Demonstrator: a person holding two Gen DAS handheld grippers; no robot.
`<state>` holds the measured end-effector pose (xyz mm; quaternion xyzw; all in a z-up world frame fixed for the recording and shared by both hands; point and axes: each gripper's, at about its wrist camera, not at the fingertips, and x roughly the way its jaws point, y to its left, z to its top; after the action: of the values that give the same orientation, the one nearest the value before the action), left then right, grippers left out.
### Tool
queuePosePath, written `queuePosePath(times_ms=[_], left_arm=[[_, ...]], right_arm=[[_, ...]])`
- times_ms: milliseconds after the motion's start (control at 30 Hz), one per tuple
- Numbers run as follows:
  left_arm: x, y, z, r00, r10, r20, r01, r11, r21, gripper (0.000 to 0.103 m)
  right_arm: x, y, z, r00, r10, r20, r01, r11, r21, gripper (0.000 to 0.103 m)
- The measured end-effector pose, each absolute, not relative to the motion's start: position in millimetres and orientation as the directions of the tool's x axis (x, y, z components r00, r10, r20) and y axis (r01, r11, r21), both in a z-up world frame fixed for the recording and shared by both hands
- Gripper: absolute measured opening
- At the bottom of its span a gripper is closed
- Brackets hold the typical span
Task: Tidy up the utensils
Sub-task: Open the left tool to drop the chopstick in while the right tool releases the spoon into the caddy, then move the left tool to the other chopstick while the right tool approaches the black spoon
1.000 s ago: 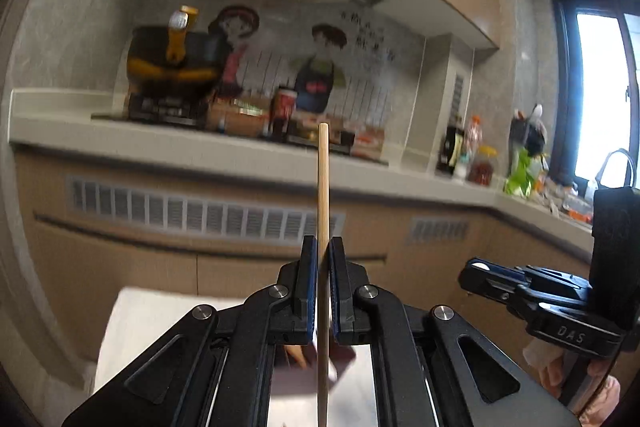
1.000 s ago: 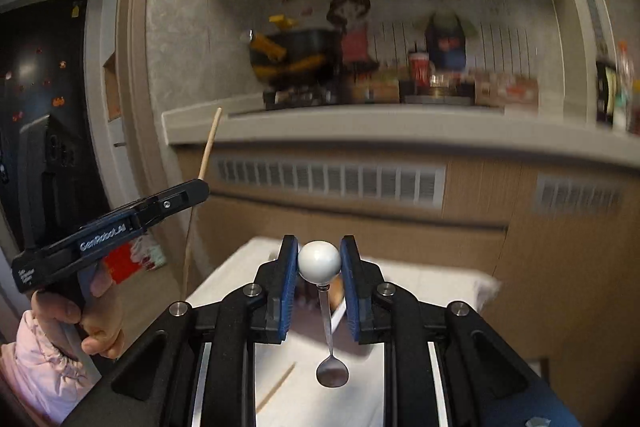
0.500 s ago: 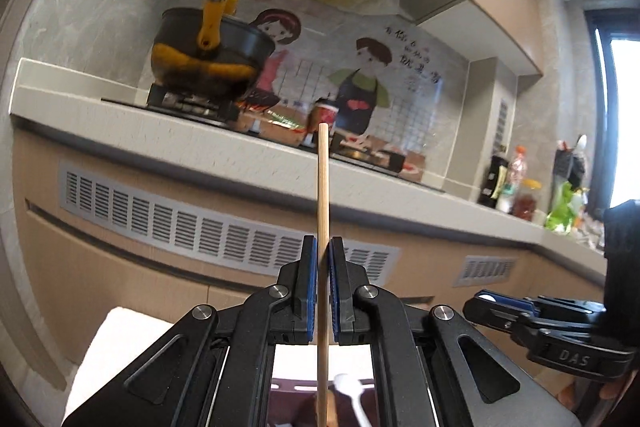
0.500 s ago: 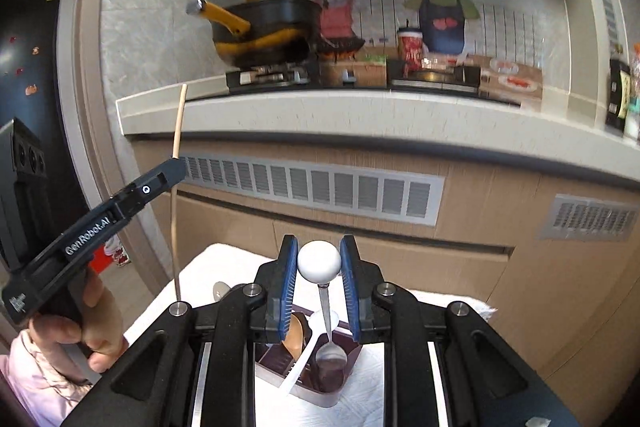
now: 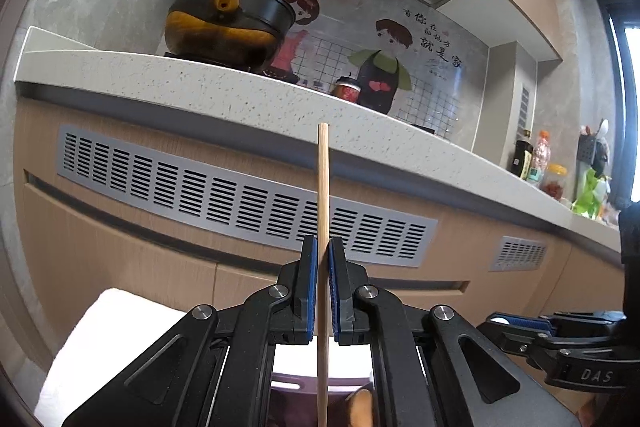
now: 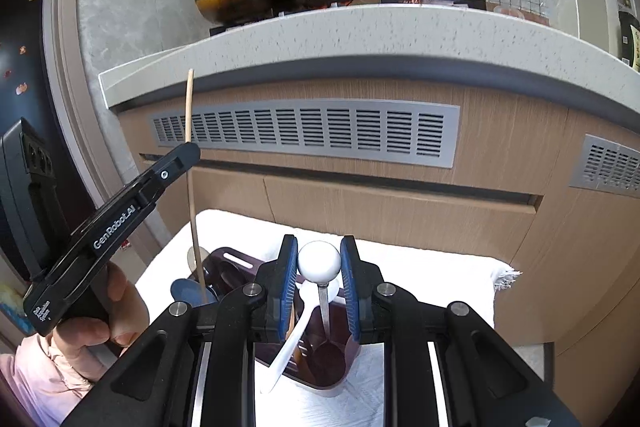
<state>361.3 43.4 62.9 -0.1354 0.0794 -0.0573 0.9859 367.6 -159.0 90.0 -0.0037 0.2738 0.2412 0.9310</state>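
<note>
With several utensils already sitting in the purple holder [image 6: 320,379] at lower centre, the left gripper [image 5: 323,291] jaws are clamping an upright chopstick [image 5: 322,195] and the right gripper [image 6: 319,291] jaws are clamping a ball-topped spoon [image 6: 320,261] above it, both judged not yet dropped in.

Utensil holder [image 6: 320,359] on towel [image 6: 440,287]
</note>
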Motion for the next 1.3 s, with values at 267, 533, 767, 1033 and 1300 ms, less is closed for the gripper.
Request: queuePosePath(times_ms=[267,533,767,1033,1300], left_arm=[[348.5,39.9,14.5,0.939,-0.156,-0.308,0.072,0.960,-0.269,0.017],[296.2,49.0,17.5,0.904,-0.123,-0.410,0.024,0.971,-0.238,0.052],[252.6,52.1,2.5,0.803,-0.183,-0.568,0.054,0.970,-0.236,0.062],[205.9,48.1,-40.1,0.653,-0.211,-0.727,0.114,0.977,-0.180,0.062],[165.9,42.7,-72.5,0.544,-0.215,-0.811,0.141,0.976,-0.164,0.062]], right_arm=[[357.2,-162.3,65.2,0.715,0.452,-0.533,-0.456,0.880,0.135,0.061],[303.2,-182.6,61.8,0.837,0.294,-0.462,-0.351,0.935,-0.041,0.103],[259.5,-179.7,25.4,0.749,0.302,-0.590,-0.451,0.885,-0.118,0.103],[227.5,-187.2,-30.6,0.534,0.330,-0.779,-0.583,0.811,-0.057,0.102],[197.4,-177.1,-82.5,0.368,0.286,-0.885,-0.700,0.711,-0.062,0.079]])
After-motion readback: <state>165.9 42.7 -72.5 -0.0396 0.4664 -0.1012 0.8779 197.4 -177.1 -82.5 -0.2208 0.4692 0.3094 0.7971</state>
